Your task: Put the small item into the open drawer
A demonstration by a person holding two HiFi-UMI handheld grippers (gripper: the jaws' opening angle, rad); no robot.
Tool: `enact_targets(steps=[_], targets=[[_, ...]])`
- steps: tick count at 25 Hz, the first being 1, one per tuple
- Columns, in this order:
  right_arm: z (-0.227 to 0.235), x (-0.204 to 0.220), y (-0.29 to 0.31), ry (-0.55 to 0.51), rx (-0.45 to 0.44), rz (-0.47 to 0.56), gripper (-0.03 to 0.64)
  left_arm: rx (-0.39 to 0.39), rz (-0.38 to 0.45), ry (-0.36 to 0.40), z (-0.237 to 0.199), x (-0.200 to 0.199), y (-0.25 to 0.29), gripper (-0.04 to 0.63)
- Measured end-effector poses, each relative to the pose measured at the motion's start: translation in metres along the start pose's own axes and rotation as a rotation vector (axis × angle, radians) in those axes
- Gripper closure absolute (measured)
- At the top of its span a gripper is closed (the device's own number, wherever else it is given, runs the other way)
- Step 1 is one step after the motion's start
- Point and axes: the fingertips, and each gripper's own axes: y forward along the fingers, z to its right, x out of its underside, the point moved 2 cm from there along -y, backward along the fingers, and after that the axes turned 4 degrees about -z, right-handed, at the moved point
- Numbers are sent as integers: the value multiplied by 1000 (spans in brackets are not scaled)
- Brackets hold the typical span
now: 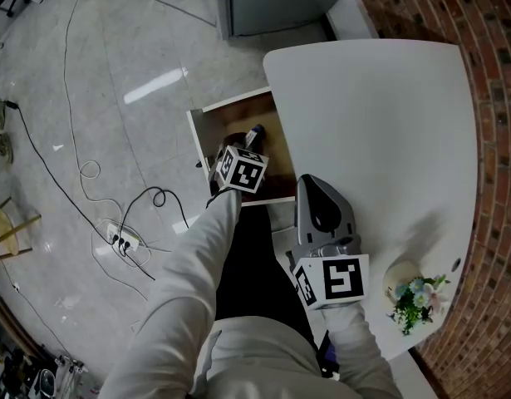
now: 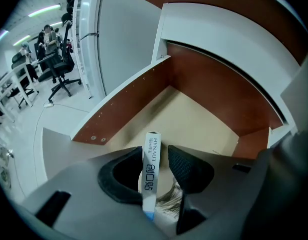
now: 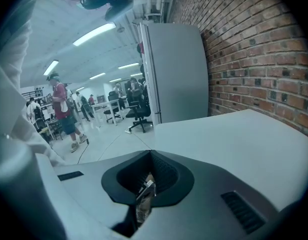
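Left gripper (image 2: 155,156) released: slim box (image 2: 151,143) stands between its parted jaws, against the left jaw, long axis 6-to-12 o'clock — open drawer (image 2: 194,119) floor lies directly beyond, at 12 o'clock.

Head view steeply overhead; left gripper view close inside drawer (image 1: 243,116)

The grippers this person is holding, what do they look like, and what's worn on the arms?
The left gripper and the right gripper both have smooth grey moulded bodies ending in two black, textured pads. Each carries a white cube printed with black square markers. The person wears pale grey long sleeves.
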Motion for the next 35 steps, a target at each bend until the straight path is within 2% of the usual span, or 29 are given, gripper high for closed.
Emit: enact_targets(steps=[8, 16, 26, 35], targets=[[-8, -3, -6, -7, -11, 17, 589, -24, -34, -20, -2, 15, -11, 430], [-14, -6, -15, -11, -18, 34, 589, -42, -2, -63, -1, 14, -33, 416], [-31, -10, -26, 3, -23, 57, 589, -25, 171, -86, 9, 0, -108, 434], [-50, -22, -43, -17, -32, 107, 589, -35, 345, -51, 11, -27, -199, 474]])
